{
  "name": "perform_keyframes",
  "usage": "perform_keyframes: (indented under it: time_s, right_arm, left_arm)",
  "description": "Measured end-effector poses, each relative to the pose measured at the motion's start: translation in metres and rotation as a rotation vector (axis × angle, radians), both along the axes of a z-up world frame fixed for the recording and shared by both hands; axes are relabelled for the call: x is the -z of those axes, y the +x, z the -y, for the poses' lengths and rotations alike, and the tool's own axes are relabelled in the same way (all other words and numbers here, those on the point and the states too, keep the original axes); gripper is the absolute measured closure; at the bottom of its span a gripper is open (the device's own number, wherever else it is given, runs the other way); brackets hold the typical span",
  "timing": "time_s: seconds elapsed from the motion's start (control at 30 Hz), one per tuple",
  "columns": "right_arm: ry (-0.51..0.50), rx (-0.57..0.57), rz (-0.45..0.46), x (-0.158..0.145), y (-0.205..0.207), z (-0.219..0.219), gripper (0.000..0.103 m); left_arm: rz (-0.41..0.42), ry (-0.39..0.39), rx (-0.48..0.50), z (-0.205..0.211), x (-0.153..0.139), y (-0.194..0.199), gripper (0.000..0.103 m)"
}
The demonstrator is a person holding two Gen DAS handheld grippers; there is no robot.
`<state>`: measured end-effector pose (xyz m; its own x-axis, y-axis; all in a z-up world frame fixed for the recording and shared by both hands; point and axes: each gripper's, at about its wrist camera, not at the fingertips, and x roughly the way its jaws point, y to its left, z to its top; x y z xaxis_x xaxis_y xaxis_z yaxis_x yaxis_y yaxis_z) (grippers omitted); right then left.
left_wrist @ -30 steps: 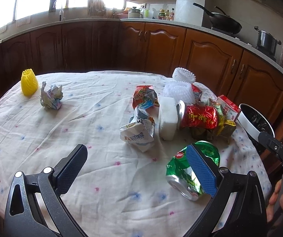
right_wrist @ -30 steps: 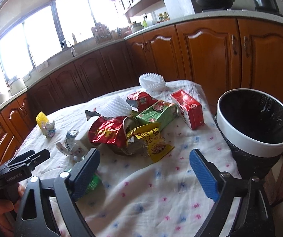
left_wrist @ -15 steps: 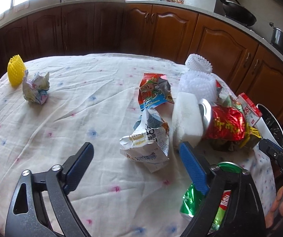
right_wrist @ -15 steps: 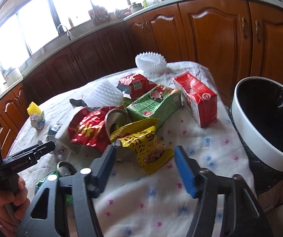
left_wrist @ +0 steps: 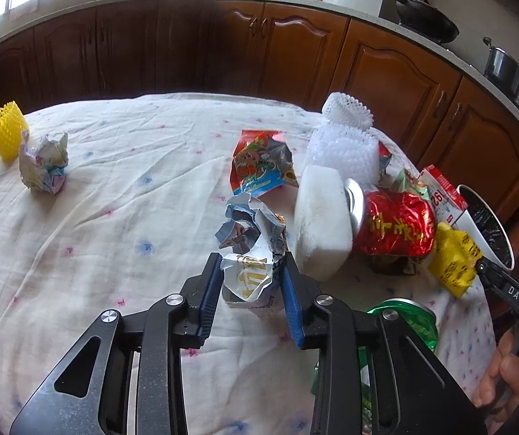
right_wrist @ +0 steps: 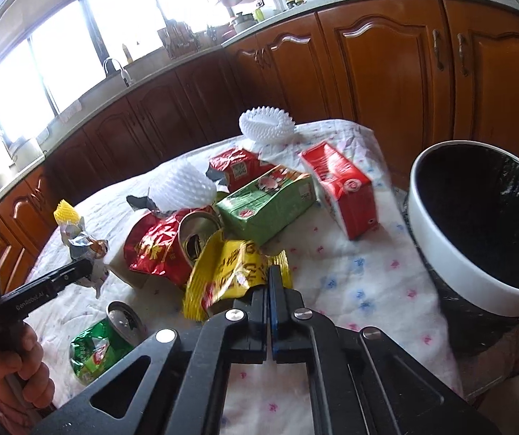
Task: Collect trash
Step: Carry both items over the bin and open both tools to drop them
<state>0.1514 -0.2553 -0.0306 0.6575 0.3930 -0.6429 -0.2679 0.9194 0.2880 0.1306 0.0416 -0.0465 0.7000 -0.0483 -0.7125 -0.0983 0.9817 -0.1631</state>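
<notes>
On the white tablecloth [left_wrist: 114, 217] lies a crumpled white wrapper [left_wrist: 248, 272]. My left gripper [left_wrist: 252, 264] has its jaws closing on it, and both blue pads touch its sides. In the right wrist view my right gripper [right_wrist: 274, 275] is shut on the edge of a yellow snack wrapper [right_wrist: 230, 272], which is slightly blurred. A white-rimmed trash bin [right_wrist: 477, 279] with a black liner stands just off the table's right edge, to the right of that gripper.
Behind the yellow wrapper is a pile: red foil bag [right_wrist: 150, 250], green carton [right_wrist: 266, 206], red carton [right_wrist: 343, 185], white foam nets [right_wrist: 179, 188]. A crushed green can [right_wrist: 92, 348] lies near the front. A paper ball [left_wrist: 44, 166] and a yellow net [left_wrist: 9, 130] sit far left. Wooden cabinets stand behind.
My left gripper moved forward from beside the green can to the crumpled white wrapper and closed around it. My right gripper advanced to the yellow wrapper and shut on its edge.
</notes>
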Motion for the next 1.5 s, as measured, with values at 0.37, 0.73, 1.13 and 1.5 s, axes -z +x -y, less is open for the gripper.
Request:
perform_keyframes:
  time_s: [0.37, 0.73, 1.13, 1.5]
  right_arm:
    - [0.032, 0.072, 0.038, -0.018, -0.015, 0.044, 0.102]
    - [0.02, 0.193, 0.055, -0.029, -0.018, 0.107, 0.102]
    - [0.005, 0.287, 0.043, -0.028, -0.004, 0.162, 0.102]
    - [-0.032, 0.314, -0.001, -0.023, 0.027, 0.2, 0.099]
  left_arm:
    - [0.102, -0.018, 0.074, 0.029, -0.049, -0.009, 0.074]
    - [0.106, -0.052, 0.258, 0.117, -0.068, 0.003, 0.074]
    - [0.074, -0.054, 0.423, 0.203, -0.07, 0.026, 0.074]
    - [0.04, -0.025, 0.536, 0.28, -0.07, 0.067, 0.073]
